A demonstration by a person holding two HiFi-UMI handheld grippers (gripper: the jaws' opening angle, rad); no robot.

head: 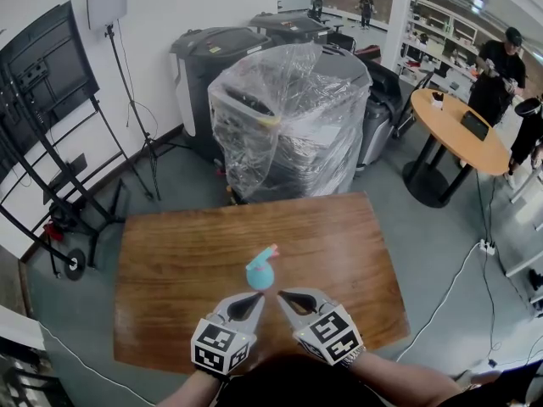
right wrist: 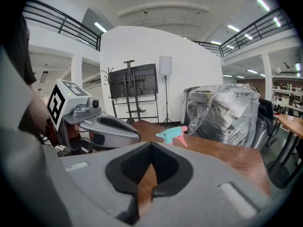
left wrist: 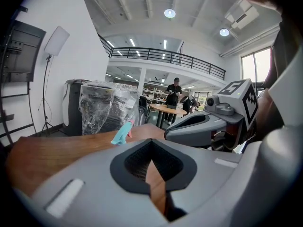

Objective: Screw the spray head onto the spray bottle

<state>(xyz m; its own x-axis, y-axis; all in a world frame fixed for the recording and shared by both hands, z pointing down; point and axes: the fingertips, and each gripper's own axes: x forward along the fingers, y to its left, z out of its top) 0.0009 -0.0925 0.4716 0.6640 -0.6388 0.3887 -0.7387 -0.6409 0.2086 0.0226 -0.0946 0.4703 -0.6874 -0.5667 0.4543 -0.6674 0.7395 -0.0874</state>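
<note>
So, L gripper point(head: 253, 300): jaws shut, nothing between, poised over near edge of table point(head: 170, 253). Centre: spray head point(head: 266, 255), teal/pink, upright just ahead of both tips, seemingly atop bottle point(head: 257, 280); can't tell if threaded tight. R gripper point(head: 288, 298): jaws together too, empty. Fits either head merely resting on neck, or already screwed home. Can't pick a next move w/o checking seating; any grip needs jaws opened.

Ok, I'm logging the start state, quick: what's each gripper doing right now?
Left gripper: closed, holding nothing.
Right gripper: closed, holding nothing.
The spray head sits untouched just ahead of both.
</note>
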